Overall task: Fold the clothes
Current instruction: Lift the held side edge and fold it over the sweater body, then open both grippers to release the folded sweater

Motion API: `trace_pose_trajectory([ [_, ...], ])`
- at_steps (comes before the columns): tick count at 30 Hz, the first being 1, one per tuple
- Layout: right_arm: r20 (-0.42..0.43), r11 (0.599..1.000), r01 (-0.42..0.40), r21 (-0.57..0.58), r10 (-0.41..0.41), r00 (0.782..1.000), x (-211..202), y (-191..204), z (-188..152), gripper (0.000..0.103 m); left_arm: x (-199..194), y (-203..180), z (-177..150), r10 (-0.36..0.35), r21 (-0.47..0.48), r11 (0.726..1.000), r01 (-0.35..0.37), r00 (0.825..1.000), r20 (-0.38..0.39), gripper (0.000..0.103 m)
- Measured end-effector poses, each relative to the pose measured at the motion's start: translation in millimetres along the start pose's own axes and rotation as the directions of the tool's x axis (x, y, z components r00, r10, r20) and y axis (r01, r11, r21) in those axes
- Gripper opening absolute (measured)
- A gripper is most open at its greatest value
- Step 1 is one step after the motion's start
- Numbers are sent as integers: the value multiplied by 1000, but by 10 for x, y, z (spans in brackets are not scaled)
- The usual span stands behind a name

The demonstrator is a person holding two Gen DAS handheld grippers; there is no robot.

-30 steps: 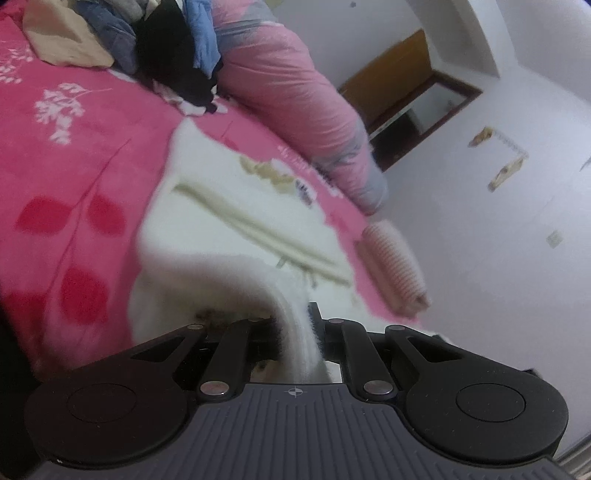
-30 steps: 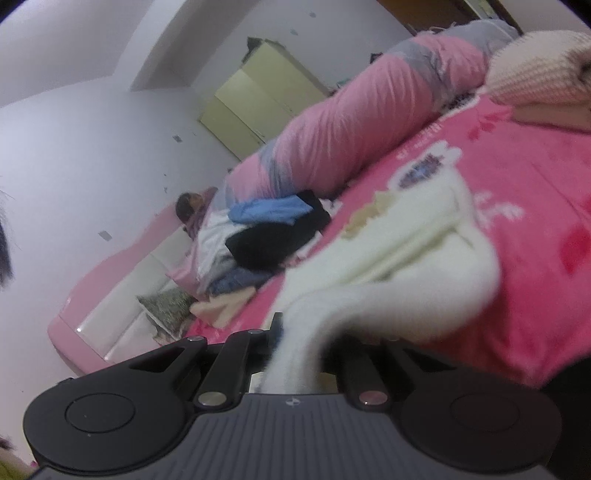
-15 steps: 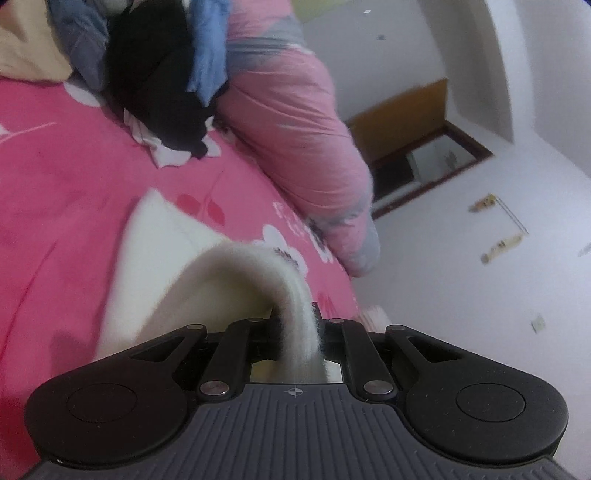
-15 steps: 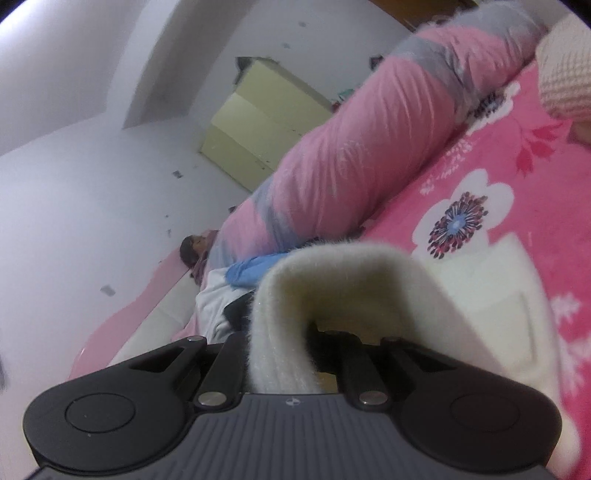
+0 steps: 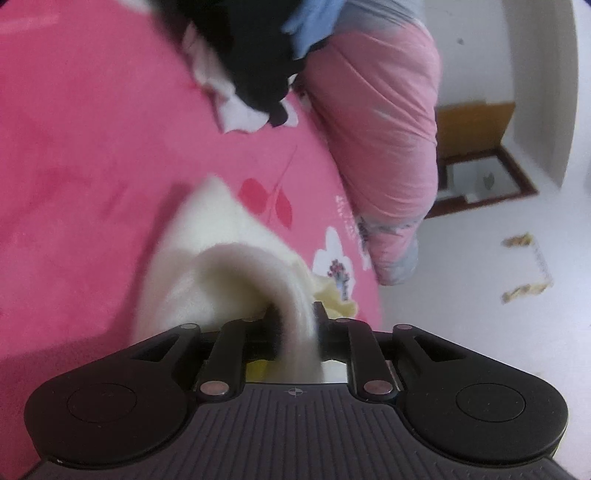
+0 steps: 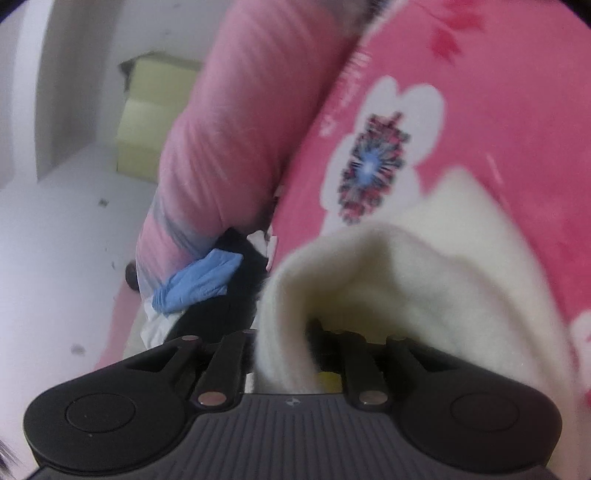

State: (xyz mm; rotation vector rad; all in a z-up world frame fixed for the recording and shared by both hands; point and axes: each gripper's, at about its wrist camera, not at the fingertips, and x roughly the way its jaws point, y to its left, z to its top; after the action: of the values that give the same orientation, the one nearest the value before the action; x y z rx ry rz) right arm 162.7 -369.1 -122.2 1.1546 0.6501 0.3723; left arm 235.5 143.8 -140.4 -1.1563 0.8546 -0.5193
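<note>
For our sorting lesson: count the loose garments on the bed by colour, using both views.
Cream: 1, the fleece garment folded over on the bedspread
Black: 1
Blue: 1
White: 1, under the black one
Total: 4 garments visible

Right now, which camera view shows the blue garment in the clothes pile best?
The right wrist view shows the blue garment best: most of it is visible, lying beside the black clothing under the pink duvet roll. The left wrist view shows only its lower edge, cut off by the top of the picture.
</note>
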Motion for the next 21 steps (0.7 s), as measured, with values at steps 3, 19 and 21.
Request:
trace_pose_trajectory([
  [3, 25, 996, -47, 80, 45, 999, -23, -132, 77, 42, -62, 49, 86, -91, -72, 993, 93, 996, 24, 41],
  [19, 178, 989, 110, -96, -92, 980, -272, 108, 305, 70, -385, -319, 140, 159, 241, 947, -214, 961, 228, 66],
  [21, 142, 955, 200, -220, -171, 975, -140, 282, 354, 70, -348, -467, 89, 228, 345, 889, -301, 945, 236, 67],
])
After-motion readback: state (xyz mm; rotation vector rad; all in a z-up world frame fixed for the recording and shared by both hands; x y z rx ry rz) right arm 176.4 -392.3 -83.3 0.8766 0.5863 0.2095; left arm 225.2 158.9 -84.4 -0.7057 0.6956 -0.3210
